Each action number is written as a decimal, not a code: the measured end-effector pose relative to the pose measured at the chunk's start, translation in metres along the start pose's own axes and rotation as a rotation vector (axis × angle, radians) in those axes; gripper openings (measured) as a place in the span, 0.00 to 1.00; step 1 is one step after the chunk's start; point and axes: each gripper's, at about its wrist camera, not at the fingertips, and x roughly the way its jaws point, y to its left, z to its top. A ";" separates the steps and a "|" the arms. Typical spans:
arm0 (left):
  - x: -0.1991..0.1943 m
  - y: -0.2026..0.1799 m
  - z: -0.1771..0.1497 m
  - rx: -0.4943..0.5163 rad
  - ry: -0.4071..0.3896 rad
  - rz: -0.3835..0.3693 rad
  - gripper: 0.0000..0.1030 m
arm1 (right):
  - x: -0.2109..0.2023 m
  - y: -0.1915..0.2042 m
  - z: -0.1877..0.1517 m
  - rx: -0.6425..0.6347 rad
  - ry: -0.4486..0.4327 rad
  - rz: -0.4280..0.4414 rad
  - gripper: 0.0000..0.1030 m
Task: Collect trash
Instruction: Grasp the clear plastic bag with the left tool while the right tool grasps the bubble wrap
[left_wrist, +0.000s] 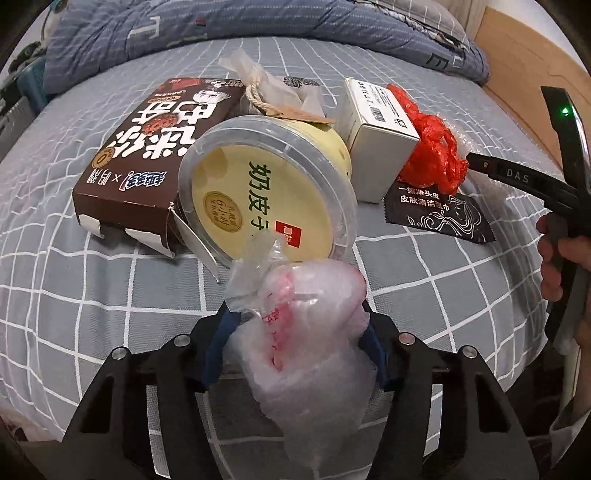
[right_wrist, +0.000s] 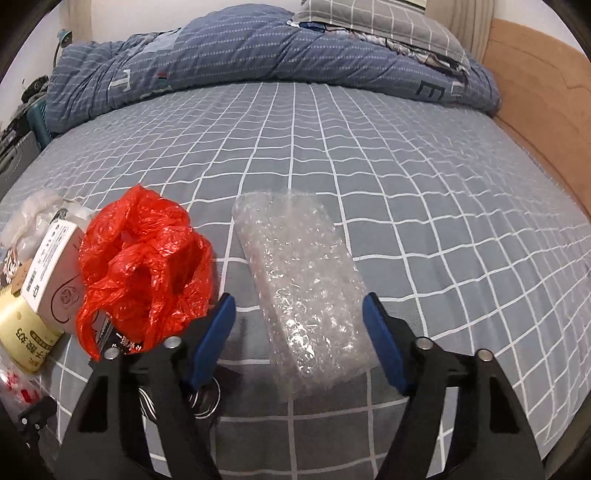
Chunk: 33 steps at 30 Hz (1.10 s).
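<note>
My left gripper (left_wrist: 299, 332) is shut on a clear plastic bag with red print (left_wrist: 306, 332), held above the bed. Beyond it lie a brown snack box (left_wrist: 147, 155), a yellow lidded tub (left_wrist: 266, 184), a white box (left_wrist: 380, 125), a red plastic bag (left_wrist: 432, 155) and a black wipe sachet (left_wrist: 439, 214). My right gripper (right_wrist: 299, 332) is open, its blue pads either side of a sheet of bubble wrap (right_wrist: 306, 280) lying on the sheet. The red plastic bag (right_wrist: 144, 266) is just left of its left finger. The right gripper also shows at the right edge of the left wrist view (left_wrist: 517, 177).
The bed has a grey checked sheet (right_wrist: 406, 184). A folded blue quilt (right_wrist: 258, 55) lies along the far side, with a pillow (right_wrist: 369, 14) on it. A wooden bed frame (right_wrist: 535, 110) runs along the right. A crumpled clear bag with a rope handle (left_wrist: 266, 92) lies behind the tub.
</note>
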 end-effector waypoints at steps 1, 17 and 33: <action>0.000 0.000 0.000 -0.002 -0.001 -0.001 0.56 | 0.003 -0.001 -0.001 0.003 0.007 0.005 0.57; -0.012 0.003 0.002 0.009 -0.020 -0.009 0.53 | -0.003 0.001 -0.007 0.014 -0.003 0.023 0.20; -0.041 0.020 0.011 -0.020 -0.090 -0.005 0.53 | -0.072 0.029 -0.018 -0.019 -0.120 0.008 0.19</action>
